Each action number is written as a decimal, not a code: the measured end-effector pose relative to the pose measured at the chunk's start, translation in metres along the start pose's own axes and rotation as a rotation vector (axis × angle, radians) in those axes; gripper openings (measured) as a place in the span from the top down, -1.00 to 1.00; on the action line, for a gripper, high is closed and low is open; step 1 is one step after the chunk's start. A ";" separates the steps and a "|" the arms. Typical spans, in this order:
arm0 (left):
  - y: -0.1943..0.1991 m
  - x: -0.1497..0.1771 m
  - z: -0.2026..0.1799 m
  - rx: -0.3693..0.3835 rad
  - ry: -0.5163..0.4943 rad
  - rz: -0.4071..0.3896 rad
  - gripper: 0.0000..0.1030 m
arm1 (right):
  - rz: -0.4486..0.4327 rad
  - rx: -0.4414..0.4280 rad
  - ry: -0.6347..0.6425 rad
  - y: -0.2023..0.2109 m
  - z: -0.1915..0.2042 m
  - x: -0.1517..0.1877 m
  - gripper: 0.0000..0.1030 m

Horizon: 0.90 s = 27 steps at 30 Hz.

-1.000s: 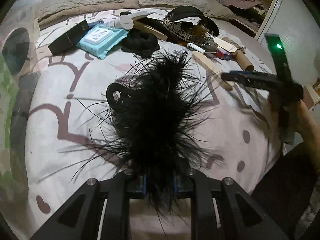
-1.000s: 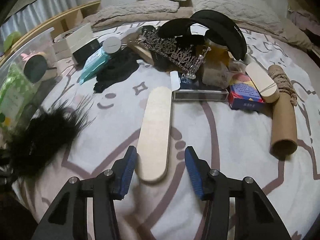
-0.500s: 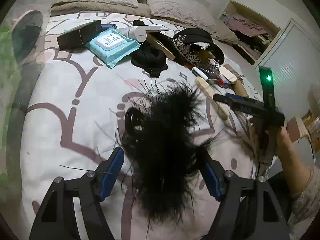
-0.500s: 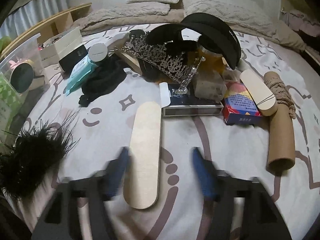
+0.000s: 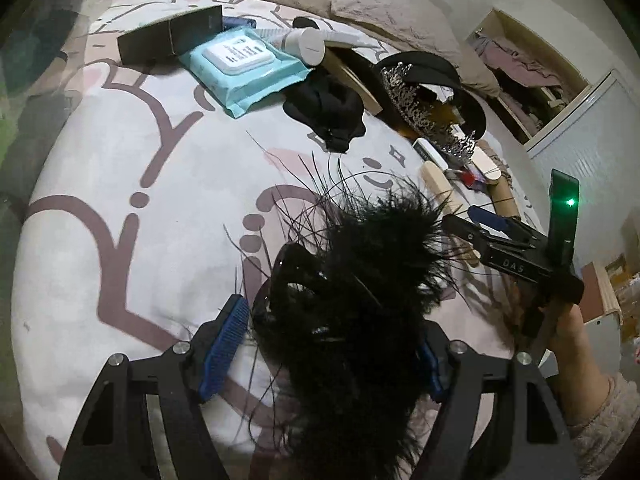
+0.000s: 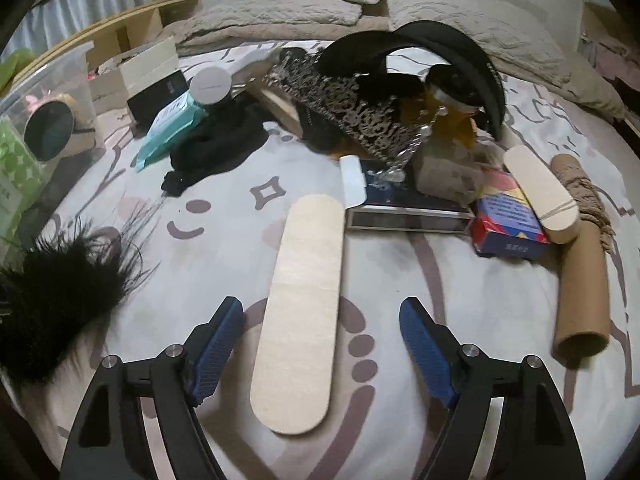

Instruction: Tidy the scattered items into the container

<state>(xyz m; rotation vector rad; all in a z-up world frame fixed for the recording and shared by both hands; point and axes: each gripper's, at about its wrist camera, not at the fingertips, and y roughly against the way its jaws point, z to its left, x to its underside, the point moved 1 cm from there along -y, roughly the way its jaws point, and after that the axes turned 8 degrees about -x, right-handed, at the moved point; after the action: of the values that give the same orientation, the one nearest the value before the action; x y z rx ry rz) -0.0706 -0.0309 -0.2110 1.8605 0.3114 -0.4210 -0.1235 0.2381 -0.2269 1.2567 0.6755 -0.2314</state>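
Two grippers are at work over the bed. My left gripper (image 5: pixel 332 352) stands open, its blue pads apart on either side of the fluffy black feather hairpiece (image 5: pixel 360 300), which lies on the patterned white bedspread (image 5: pixel 120 184) with no pad pressing it that I can see. My right gripper (image 6: pixel 322 354) has its jaws closing around the long pale wooden board with rounded ends (image 6: pixel 300 304), which lies flat between them, not yet touched. Beyond it sit a red and blue card box (image 6: pixel 506 222), a brown cardboard tube (image 6: pixel 582 280) and a silver filigree tiara (image 6: pixel 352 114). Far left in the right wrist view stands the clear plastic storage bin (image 6: pixel 52 92), the container. I judge both picks are just beginning; next I must clamp each item firmly, then carry it left to the bin.
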 end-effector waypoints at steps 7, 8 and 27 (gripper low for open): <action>-0.010 0.002 -0.001 -0.013 -0.030 -0.025 -0.44 | -0.023 -0.008 0.017 0.000 0.002 0.001 0.06; -0.010 0.001 0.000 -0.007 -0.022 -0.029 -0.44 | -0.027 -0.013 0.022 0.001 0.003 0.001 0.11; -0.002 0.007 -0.018 -0.035 -0.094 -0.117 -0.33 | -0.076 -0.062 0.003 0.025 0.012 0.014 0.30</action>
<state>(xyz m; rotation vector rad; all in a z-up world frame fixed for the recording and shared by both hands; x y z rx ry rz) -0.0625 -0.0136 -0.2105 1.7881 0.3628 -0.5775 -0.0959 0.2376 -0.2138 1.1735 0.7282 -0.2692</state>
